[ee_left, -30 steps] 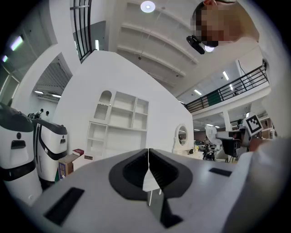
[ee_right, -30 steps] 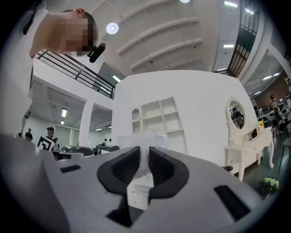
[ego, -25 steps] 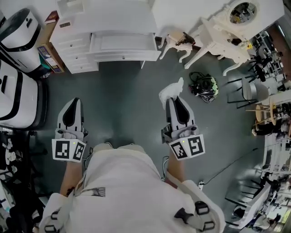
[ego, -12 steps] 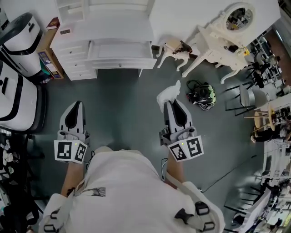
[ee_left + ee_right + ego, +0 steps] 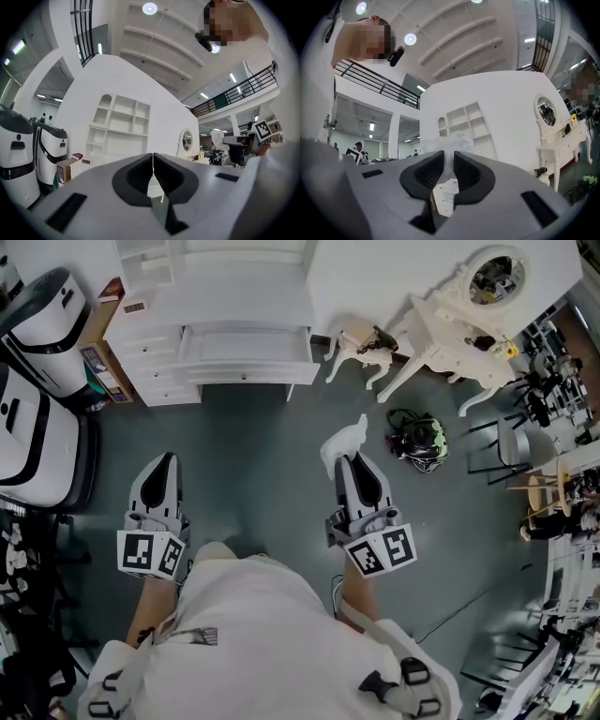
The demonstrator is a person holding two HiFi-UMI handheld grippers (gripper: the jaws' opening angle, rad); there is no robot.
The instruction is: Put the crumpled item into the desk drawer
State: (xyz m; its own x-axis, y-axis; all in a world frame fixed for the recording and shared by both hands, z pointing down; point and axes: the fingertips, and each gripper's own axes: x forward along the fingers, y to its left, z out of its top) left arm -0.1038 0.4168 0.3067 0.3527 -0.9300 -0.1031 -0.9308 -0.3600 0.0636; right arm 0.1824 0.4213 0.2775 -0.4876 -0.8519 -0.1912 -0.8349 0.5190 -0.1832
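Pinching a crumpled, translucent white plastic item (image 5: 341, 439) at its tips, the right gripper (image 5: 350, 465) is held out level above the dark grey floor (image 5: 253, 465); its jaws have just eased a little wider, yet both pads press on the wad, which bulges out past the tips. At the person's other side the left gripper (image 5: 166, 461) has its jaws drawn together with nothing between them. Ahead of both stands the white wooden desk with shelves (image 5: 216, 296), its wide centre drawer (image 5: 248, 345) jutting out from the front, well apart from the held item. An ornate white dressing table with a round mirror (image 5: 450, 306) stands to the right of the desk.
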